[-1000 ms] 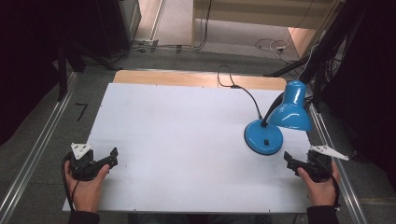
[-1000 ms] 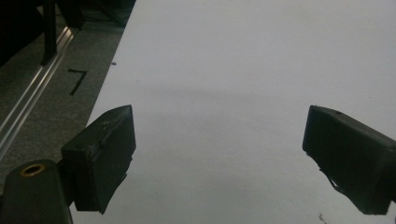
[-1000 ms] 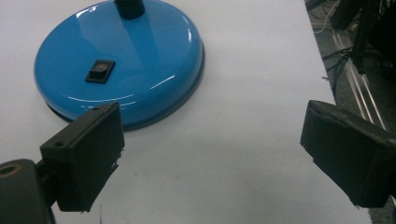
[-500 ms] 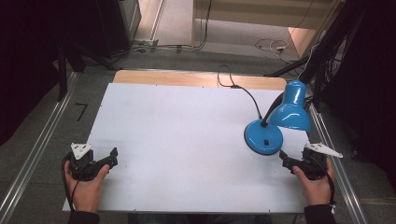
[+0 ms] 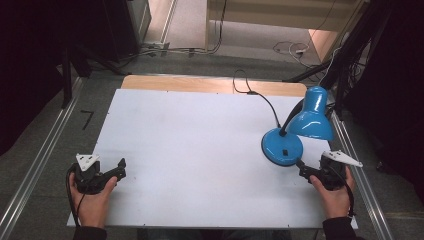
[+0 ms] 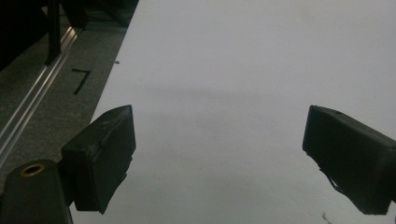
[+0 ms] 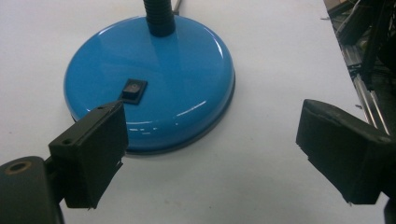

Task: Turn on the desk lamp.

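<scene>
Lamp: we see a blue desk lamp (image 5: pixel 300 132) standing on the right part of the white table (image 5: pixel 200 150), near the right edge.
Lamp base: the round blue base (image 7: pixel 154 79) lies flat on the table, and a small black switch (image 7: pixel 132 89) sits on its top.
Lamp neck: a black bending neck (image 7: pixel 159 16) rises from the back part of the base; in the high view it carries the blue shade (image 5: pixel 311 117), which hangs over the far right side of the base.
Cable: a black cable (image 5: pixel 260 97) runs from the lamp to the far edge of the table.
Right gripper: we find the right gripper (image 5: pixel 304 172) held in the right hand (image 5: pixel 334 192) at the near right of the table, just beside the near rim of the base.
Right fingers: in the right gripper view they stand wide apart and hold nothing; the left finger (image 7: pixel 93 149) is in front of the near rim of the base, close to the switch, but we cannot tell if it touches the base.
Left gripper: the left gripper (image 5: pixel 120 167) is in the left hand (image 5: pixel 92 200) at the near left corner of the table, well apart from the lamp.
Left fingers: they are wide open above the bare white surface, with nothing between them.
Floor: on the grey floor beside the left table edge we see a black mark like a "7" (image 6: pixel 80 79) and a metal rail (image 6: pixel 37 105).
</scene>
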A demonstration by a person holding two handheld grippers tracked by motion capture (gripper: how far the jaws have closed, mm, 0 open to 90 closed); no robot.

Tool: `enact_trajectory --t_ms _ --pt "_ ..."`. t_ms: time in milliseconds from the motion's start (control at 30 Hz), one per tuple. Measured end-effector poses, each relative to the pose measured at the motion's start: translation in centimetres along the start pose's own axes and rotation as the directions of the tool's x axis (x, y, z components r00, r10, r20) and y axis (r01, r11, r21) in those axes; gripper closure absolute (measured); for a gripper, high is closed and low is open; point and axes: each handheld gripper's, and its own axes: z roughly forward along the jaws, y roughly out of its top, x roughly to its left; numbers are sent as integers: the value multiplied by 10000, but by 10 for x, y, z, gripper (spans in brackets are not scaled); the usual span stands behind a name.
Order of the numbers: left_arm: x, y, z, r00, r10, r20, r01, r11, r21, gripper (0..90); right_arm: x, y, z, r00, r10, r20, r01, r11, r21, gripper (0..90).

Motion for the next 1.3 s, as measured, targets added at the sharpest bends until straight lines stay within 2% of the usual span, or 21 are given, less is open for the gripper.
enact_trajectory --t_ms 633,800,933,1067,1300 --pt "2 0 1 10000 -56 -41 56 10000 13 102 11 11 15 9994 -209 -258 205 9997 -146 164" --pt "2 0 1 10000 -88 -5 88 10000 19 102 12 14 18 9994 -142 -321 135 9997 -220 213" --pt "3 -1 3 9998 -182 42 181 9998 87 102 11 17 22 9981 263 -554 -278 9993 -262 254" --pt "4 0 0 9998 -194 82 195 9998 -79 103 14 17 24 9981 147 -592 -158 9997 -194 260" --pt "3 1 0 9999 -154 49 154 9998 -138 117 15 20 26 9972 124 -744 -149 9993 -339 331"
